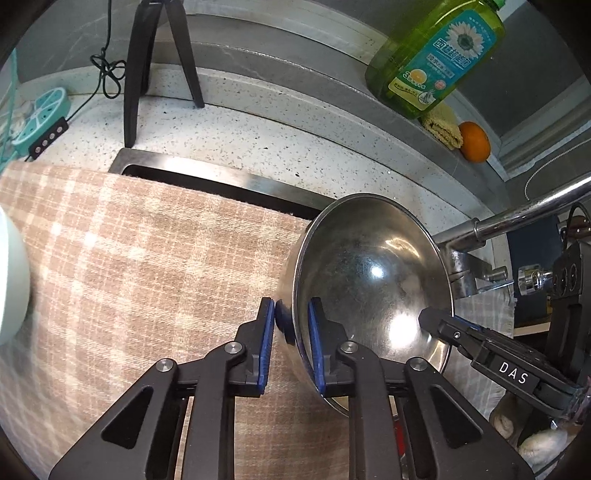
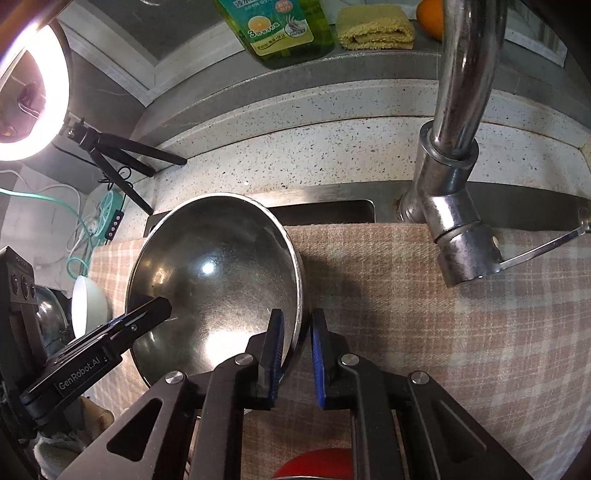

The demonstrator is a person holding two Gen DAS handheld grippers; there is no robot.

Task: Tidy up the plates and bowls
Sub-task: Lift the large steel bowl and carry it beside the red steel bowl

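Round shiny stainless-steel bowl [image 1: 369, 280] sits over the beige-and-white checked cloth [image 1: 129, 251] that covers the sink, held at two opposite rim points. It is tilted: mouth faces up and toward the cameras, back rim higher against the speckled stone countertop [image 1: 295, 122]. No long axis, it's circular. Bright highlights on its inner wall.

Left gripper [image 1: 291, 328]: blue-padded black fingers pinching the bowl's left rim, one pad outside, one inside, wall between them. Right gripper [image 2: 298, 341]: same, clamped on the bowl's right rim, left pad inside, right pad outside. In each wrist view the other gripper's tip reaches in over the far rim.

Readable writing: "DAS" in white on the right gripper's body in the left view; "GenRobot.AI" on the left gripper's body in the right view. Green translucent dish-soap bottle [image 1: 436, 55] on the back ledge has a teal label with a daisy and Chinese characters, too small to read, plus a "3" near a lemon picture.

Beside the bottle: folded yellow cloth [image 2: 375, 27], then an orange fruit [image 1: 474, 142]. Chrome faucet [image 2: 454, 177] stands right of the bowl. White bowl [image 2: 88, 302] at the cloth's left edge. Lit ring light [image 2: 29, 92] on a black tripod, teal power strip [image 1: 40, 114] behind. Red round object [image 2: 314, 465] partly visible beneath the right gripper.
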